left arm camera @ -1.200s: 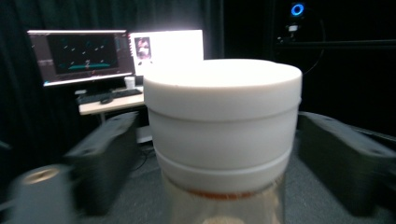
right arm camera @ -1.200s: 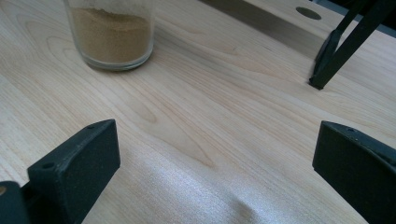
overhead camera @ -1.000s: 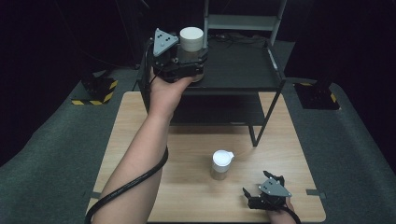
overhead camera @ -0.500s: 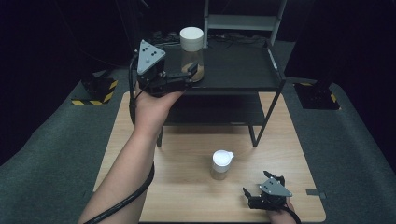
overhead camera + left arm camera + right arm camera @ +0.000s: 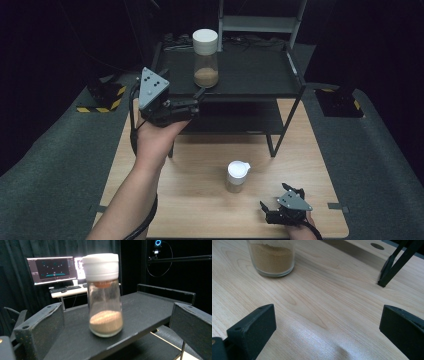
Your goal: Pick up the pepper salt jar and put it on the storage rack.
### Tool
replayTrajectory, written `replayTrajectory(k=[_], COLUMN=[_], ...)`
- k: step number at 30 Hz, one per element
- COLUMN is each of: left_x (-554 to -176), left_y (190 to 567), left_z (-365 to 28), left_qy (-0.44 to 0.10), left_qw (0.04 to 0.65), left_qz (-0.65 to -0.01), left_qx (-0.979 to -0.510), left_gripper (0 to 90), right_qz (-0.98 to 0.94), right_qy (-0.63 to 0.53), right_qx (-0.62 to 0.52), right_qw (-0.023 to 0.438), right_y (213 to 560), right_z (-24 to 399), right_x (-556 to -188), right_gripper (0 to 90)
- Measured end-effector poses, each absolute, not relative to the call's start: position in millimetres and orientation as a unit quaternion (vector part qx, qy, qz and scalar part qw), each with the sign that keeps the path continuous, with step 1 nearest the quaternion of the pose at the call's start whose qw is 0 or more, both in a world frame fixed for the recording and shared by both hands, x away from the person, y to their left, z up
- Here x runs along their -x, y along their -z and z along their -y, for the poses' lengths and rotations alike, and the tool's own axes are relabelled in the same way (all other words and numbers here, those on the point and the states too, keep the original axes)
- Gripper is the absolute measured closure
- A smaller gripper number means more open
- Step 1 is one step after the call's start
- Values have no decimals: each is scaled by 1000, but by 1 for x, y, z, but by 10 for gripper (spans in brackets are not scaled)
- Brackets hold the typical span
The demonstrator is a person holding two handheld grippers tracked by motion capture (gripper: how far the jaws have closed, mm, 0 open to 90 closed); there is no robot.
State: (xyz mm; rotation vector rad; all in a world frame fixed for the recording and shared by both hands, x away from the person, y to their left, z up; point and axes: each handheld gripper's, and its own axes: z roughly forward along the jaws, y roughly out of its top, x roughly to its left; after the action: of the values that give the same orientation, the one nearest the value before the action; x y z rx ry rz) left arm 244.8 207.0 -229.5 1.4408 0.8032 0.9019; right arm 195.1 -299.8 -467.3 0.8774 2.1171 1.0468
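A glass jar with a white lid [image 5: 205,57] and brown powder in its bottom stands upright on the black shelf's top tier [image 5: 250,75]. My left gripper [image 5: 198,99] hovers just left of the shelf's front corner, open, apart from that jar. In the left gripper view the jar [image 5: 105,295] stands ahead, beyond the wide-apart jaws of the gripper [image 5: 116,317]. A second, shorter white-lidded jar [image 5: 237,176] of powder sits on the wooden table [image 5: 200,200]. My right gripper [image 5: 278,199] rests open near the table's front edge, right of this jar [image 5: 273,257].
The black two-tier shelf stands on the far half of the table; one leg [image 5: 395,263] meets the wood ahead of my right gripper. Monitors on a desk [image 5: 53,268] glow behind the shelf. Grey floor mats [image 5: 60,150] flank the table.
My left gripper has drawn back from the jar on the shelf, moving left and toward the person, leaving the jar standing there. The right gripper has stayed still.
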Motion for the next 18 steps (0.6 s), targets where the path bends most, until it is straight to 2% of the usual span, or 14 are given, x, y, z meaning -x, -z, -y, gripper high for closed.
replayTrajectory(k=[18], left_x=[-213], left_y=[293], left_z=[-230], left_qy=[-372], left_qw=[574], left_qz=[-356], left_qx=[-637], left_gripper=[4], right_qz=[-801], right_qy=[-395], right_qx=[-331], right_qw=[306], right_y=[467], right_z=[300], right_x=[-195], right_gripper=[0])
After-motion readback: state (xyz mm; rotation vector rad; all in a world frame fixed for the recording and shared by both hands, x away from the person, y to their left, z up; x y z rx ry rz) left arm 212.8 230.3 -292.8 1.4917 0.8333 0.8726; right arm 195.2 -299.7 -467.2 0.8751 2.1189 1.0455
